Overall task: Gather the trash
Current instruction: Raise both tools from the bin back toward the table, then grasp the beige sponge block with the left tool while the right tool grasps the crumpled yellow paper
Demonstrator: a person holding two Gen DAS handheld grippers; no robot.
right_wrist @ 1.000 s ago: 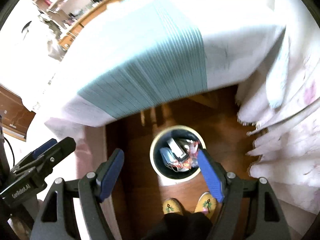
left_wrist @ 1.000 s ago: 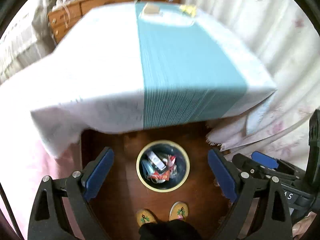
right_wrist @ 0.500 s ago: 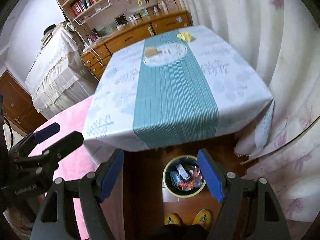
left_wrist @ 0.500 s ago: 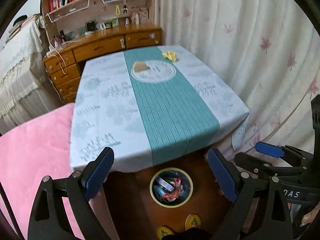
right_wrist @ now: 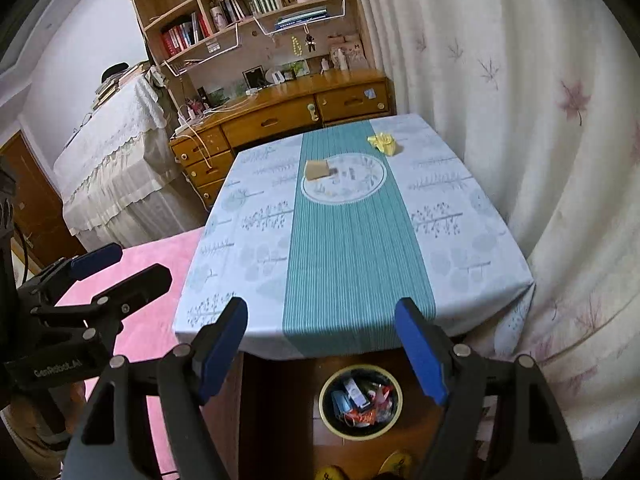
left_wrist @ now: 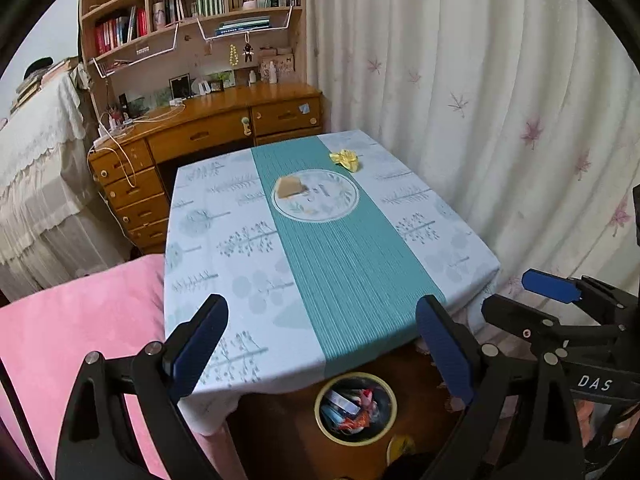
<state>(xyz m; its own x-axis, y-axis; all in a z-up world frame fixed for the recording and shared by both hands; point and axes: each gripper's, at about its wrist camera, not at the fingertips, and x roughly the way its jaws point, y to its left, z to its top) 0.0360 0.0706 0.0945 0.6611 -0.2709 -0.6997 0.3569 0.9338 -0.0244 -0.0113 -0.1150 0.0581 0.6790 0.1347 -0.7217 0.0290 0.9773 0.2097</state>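
Curtains [left_wrist: 460, 80] are hanging along the right of the room, and a wooden desk [left_wrist: 208, 128] with bookshelves [left_wrist: 192, 4] is standing at the back. Between them a table [left_wrist: 224, 240] is sitting under a pale cloth with a teal stripe. On it a brown piece of trash [left_wrist: 291, 187] is lying on the round print, and a crumpled yellow scrap [left_wrist: 345, 159] is lying near the far edge, well apart from me. On the floor just in front of the table, a round bin [right_wrist: 362, 400] with a yellow rim is holding wrappers, a small box and other scraps. I am holding my left gripper [left_wrist: 324, 344] spread wide with nothing in it, and my right gripper [right_wrist: 322, 348] likewise released and empty. Both are hanging over the table's near edge. A pink cover [left_wrist: 72, 328] is lying to the left.
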